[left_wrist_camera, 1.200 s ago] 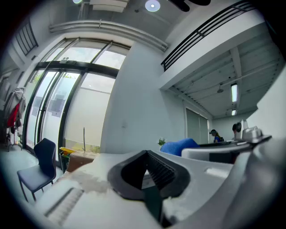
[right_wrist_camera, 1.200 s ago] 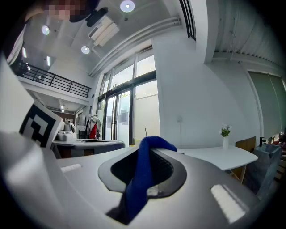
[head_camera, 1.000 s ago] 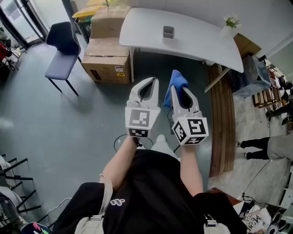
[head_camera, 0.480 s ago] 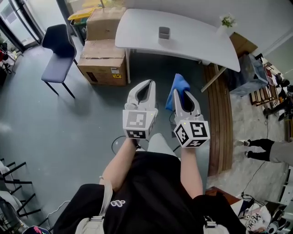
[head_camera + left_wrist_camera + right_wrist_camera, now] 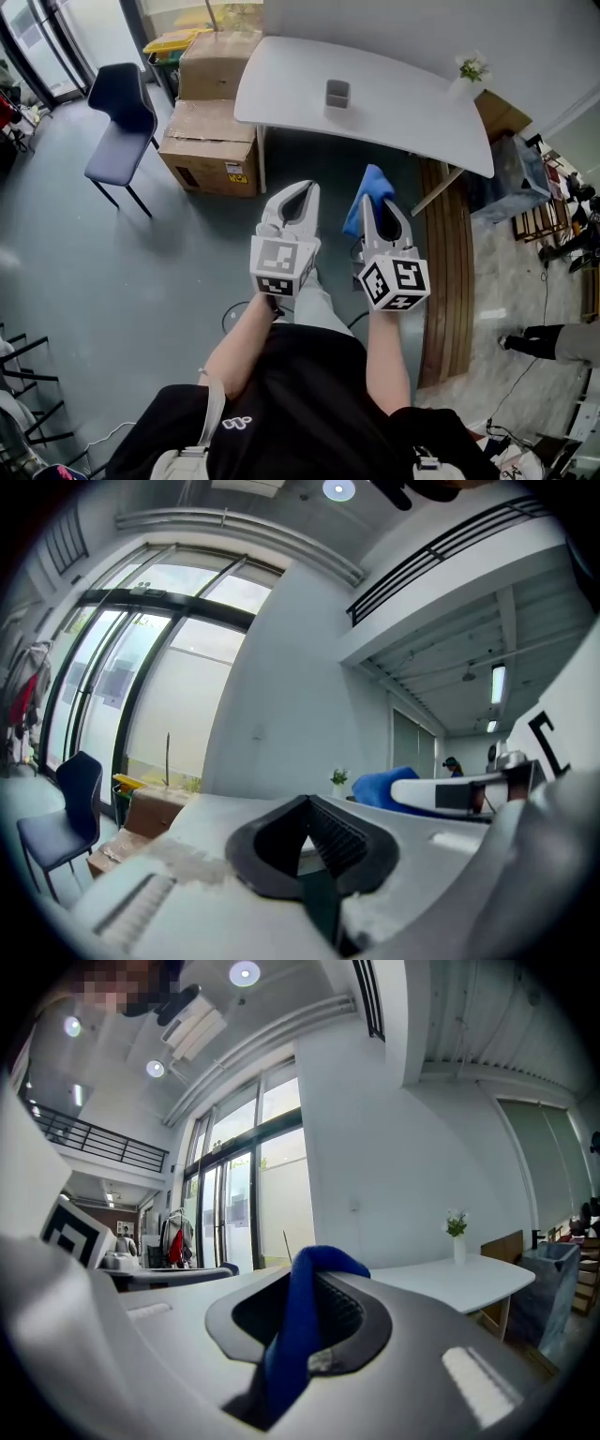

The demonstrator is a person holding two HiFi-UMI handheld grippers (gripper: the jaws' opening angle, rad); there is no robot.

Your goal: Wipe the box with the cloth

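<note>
Both forearms are bent and held close in front of the torso, side by side, pointing forward. The left tongs [image 5: 302, 187] [image 5: 307, 803] are clenched tip to tip with nothing between them. The right tongs [image 5: 380, 202] [image 5: 328, 1279] are grasping the blue cloth [image 5: 370, 184] [image 5: 292, 1335]; its long axis runs along the jaws and it bunches out past their tips. Below the tongs lies grey floor [image 5: 141, 262]. Ahead of them stands the white bench [image 5: 403, 98], carrying the small grey box [image 5: 337, 94], upright, well apart from the cloth. Cardboard boxes [image 5: 211, 131] and a blue chair [image 5: 117, 122] stand ahead-left.
</note>
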